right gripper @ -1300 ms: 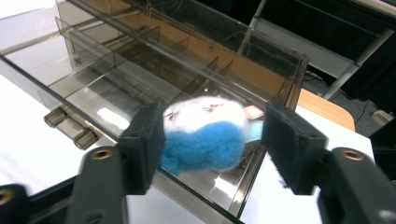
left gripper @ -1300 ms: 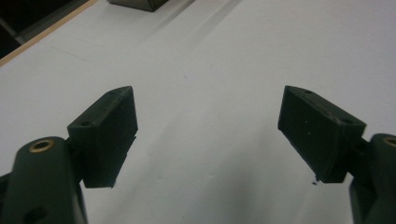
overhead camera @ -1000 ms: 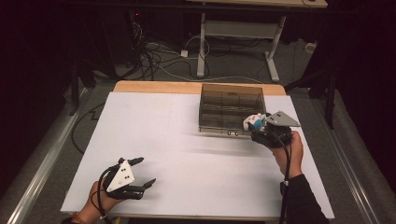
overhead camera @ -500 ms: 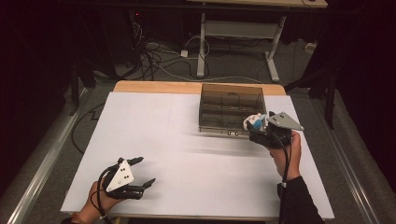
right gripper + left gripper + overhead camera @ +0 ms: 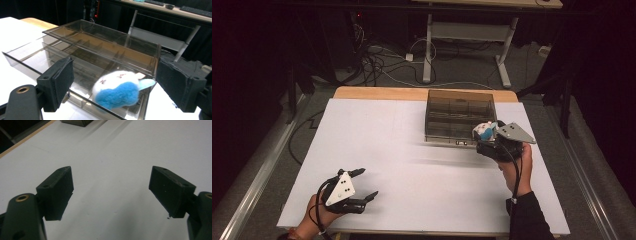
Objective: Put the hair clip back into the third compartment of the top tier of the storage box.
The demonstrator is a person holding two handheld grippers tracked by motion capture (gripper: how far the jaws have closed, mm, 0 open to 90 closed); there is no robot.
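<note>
A smoky clear plastic box (image 5: 459, 112) stands at the far right of the white table; in the right gripper view its box lid (image 5: 100, 40) sits above a drawer (image 5: 22, 62) slid out toward me. A white and blue plush toy (image 5: 118, 91) lies in the drawer's near right corner, and the same toy (image 5: 484, 130) is in the high view. My right gripper (image 5: 114, 72) is open just in front of the toy, its jaws wide apart on either side without touching it; the high view has this right gripper (image 5: 484, 142) at the box's front right. My left gripper (image 5: 368, 183) is open and empty over bare table (image 5: 111, 177).
The white table top (image 5: 422, 165) stretches between the two hands, with a wooden strip (image 5: 377, 93) along its far edge. Beyond it, cables (image 5: 377, 65) lie on the floor beside a metal desk frame (image 5: 472, 31). Metal rails run along both sides of the table.
</note>
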